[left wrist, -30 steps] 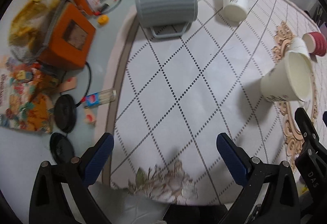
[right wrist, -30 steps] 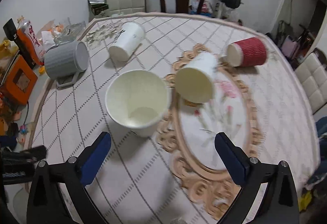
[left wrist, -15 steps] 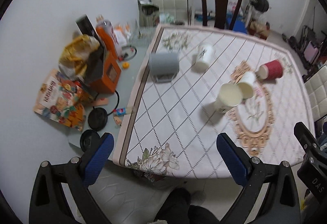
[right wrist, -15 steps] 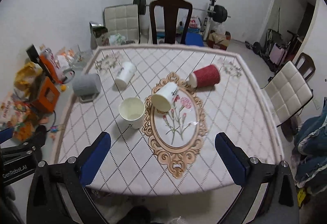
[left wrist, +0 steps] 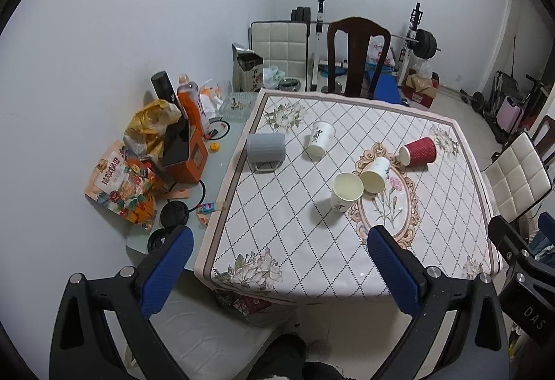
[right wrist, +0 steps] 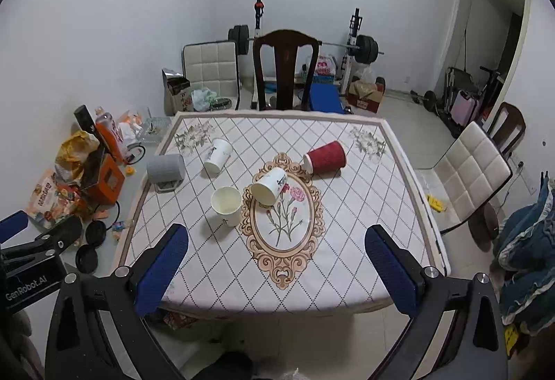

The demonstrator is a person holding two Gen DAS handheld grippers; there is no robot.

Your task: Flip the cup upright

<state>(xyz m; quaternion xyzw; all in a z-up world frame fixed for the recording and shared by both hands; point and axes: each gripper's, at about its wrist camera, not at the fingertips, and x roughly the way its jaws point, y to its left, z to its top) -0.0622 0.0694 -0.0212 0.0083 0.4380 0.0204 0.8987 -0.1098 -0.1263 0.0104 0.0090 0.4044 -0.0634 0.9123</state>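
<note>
One white paper cup [left wrist: 345, 192] [right wrist: 227, 205] stands upright near the middle of the table. Beside it a second white cup [left wrist: 374, 174] [right wrist: 270, 185] lies on its side. A third white cup [left wrist: 319, 139] [right wrist: 218, 155] and a red ribbed cup [left wrist: 418, 151] [right wrist: 325, 157] also lie on their sides farther back. A grey mug [left wrist: 266, 148] [right wrist: 165, 168] lies on its side at the left edge. My left gripper [left wrist: 277, 270] and right gripper [right wrist: 277, 270] are open, empty, and held high above the table's near edge.
The table [right wrist: 347, 258] has a quilted floral cloth. A side surface at the left holds an orange box [left wrist: 189, 156], snack bags [left wrist: 121, 186] and a bottle. A dark chair [right wrist: 285, 68] stands at the far side, a white chair [right wrist: 471, 172] at the right.
Both grippers have pulled far back and up from the table, so the whole table now shows. The upright cup stays standing where it was.
</note>
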